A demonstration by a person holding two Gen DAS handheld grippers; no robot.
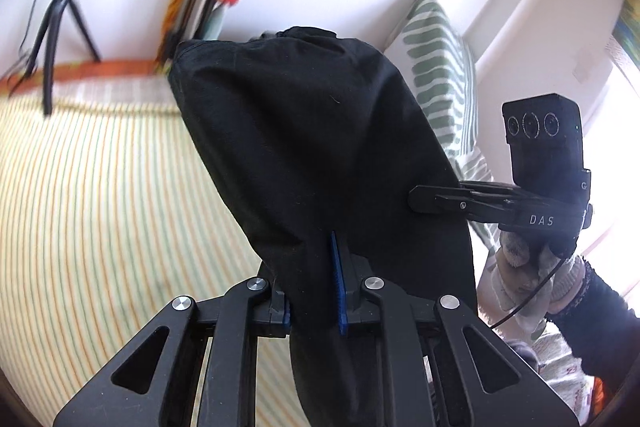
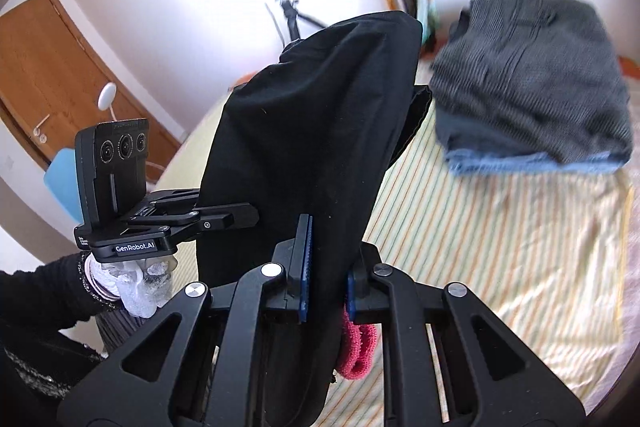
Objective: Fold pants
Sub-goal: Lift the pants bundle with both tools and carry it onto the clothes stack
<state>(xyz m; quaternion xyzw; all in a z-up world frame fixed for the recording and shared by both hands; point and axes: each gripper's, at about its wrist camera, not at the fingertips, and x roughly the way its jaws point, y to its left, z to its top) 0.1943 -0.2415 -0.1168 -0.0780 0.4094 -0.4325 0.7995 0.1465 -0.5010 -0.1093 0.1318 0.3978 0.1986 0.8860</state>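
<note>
Fabric first: black pants point(image 1: 312, 155) sit pinched in both grippers and hang clear above the striped bed point(image 1: 104, 195).

Left gripper point(image 1: 314, 291): jaws pressed together on a gathered fold, blue pads on either side of the cloth. From the jaws the cloth runs straight ahead and away.

Right gripper point(image 2: 326, 279): likewise clamped on the cloth, pads closed on it. A pink knit bit point(image 2: 358, 343) shows just under the jaws; what it belongs to I cannot tell.

Relation that matters: the two grips sit on opposite side edges of one panel. In the left view the right gripper bites the panel's right edge, fingers pointing inward; in the right view the left gripper bites the left edge the same way. So the held span runs gripper to gripper, and the pants' long axis runs away from both, toward a far end that curls over.

Judgement: neither hand is nearer; the next move is a paired one, laying the far end onto the bed ahead and keeping the span taut.

Further off: a stack of folded clothes point(image 2: 532, 83) on the bed, to the right, well apart from the pants.
</note>
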